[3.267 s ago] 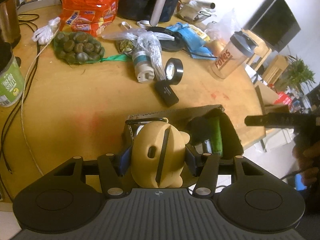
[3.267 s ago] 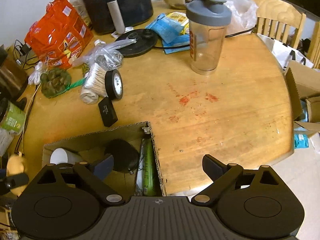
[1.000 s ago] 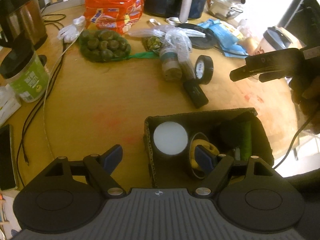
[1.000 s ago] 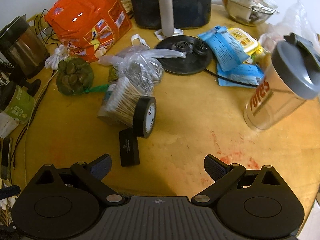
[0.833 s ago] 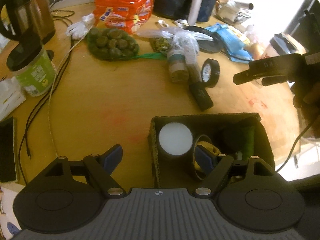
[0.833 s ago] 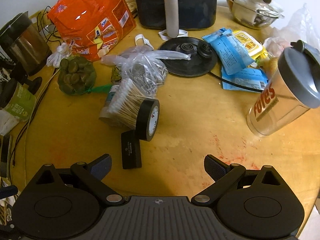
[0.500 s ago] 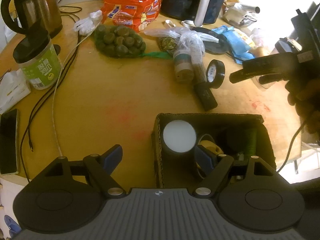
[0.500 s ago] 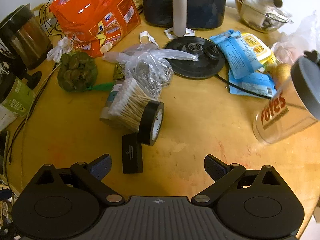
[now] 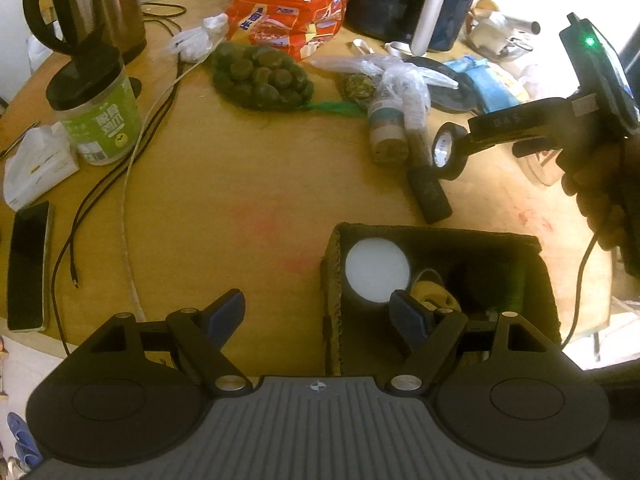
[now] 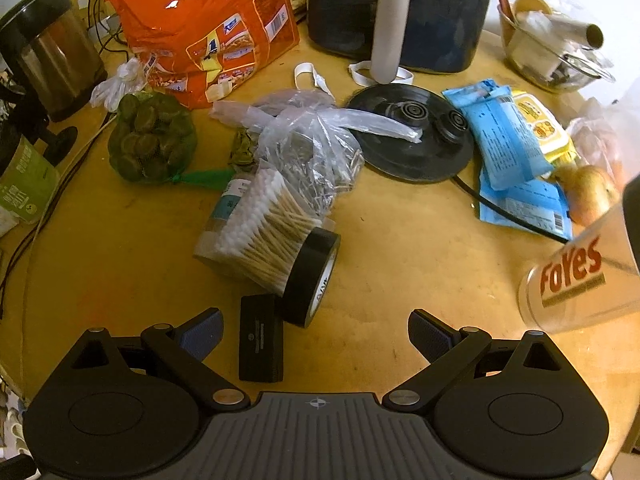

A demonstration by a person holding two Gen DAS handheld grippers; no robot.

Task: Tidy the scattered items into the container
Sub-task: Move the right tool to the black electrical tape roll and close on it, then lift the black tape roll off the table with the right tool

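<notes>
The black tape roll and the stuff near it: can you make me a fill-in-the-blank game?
1. The black tape roll stands on its edge and leans against the tub of cotton ____.
2. The small black box lies flat on the ____, outside the cardboard box.
3. The right gripper has its jaws ____, with nothing gripped.
4. Inside the cardboard box, the round lid is ____ in colour.

Missing words: swabs; table; open; white

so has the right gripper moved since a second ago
Yes. In its own view the black tape roll and small black box now sit lower and nearer its open jaws, so the right gripper has closed in on them.
</notes>
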